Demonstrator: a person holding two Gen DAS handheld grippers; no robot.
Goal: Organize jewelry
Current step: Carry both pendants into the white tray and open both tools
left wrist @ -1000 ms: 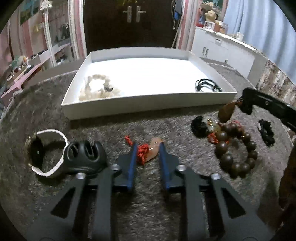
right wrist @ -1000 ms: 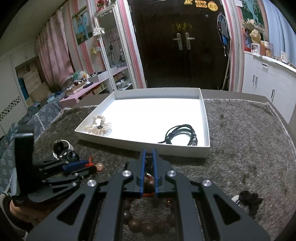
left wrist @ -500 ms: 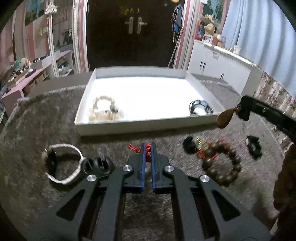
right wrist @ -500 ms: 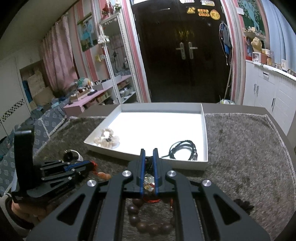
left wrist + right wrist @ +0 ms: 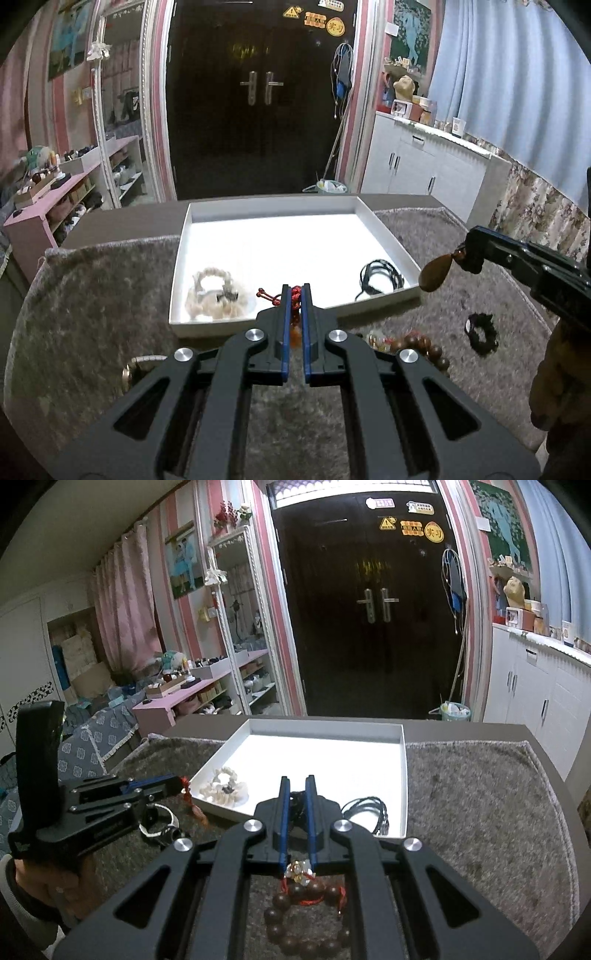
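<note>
My left gripper (image 5: 295,291) is shut on a red knotted cord with an orange pendant (image 5: 294,301), held above the rug in front of the white tray (image 5: 384,229). It also shows in the right wrist view (image 5: 183,782), the pendant (image 5: 197,814) hanging below it. My right gripper (image 5: 297,781) is shut on a dark cord that carries a brown teardrop pendant (image 5: 436,271), lifted near the tray's right front corner. The tray holds a cream bead bracelet (image 5: 214,295) and a black cord (image 5: 380,275).
On the grey rug (image 5: 92,295) lie a brown wooden bead bracelet (image 5: 306,919) with a crystal charm, a black hair tie (image 5: 480,332) and a white-strapped watch (image 5: 159,819). Pink shelves stand at left, white cabinets at right.
My left gripper has shut on the red cord pendant and lifted it off the rug toward the tray. My right gripper has risen with the brown pendant.
</note>
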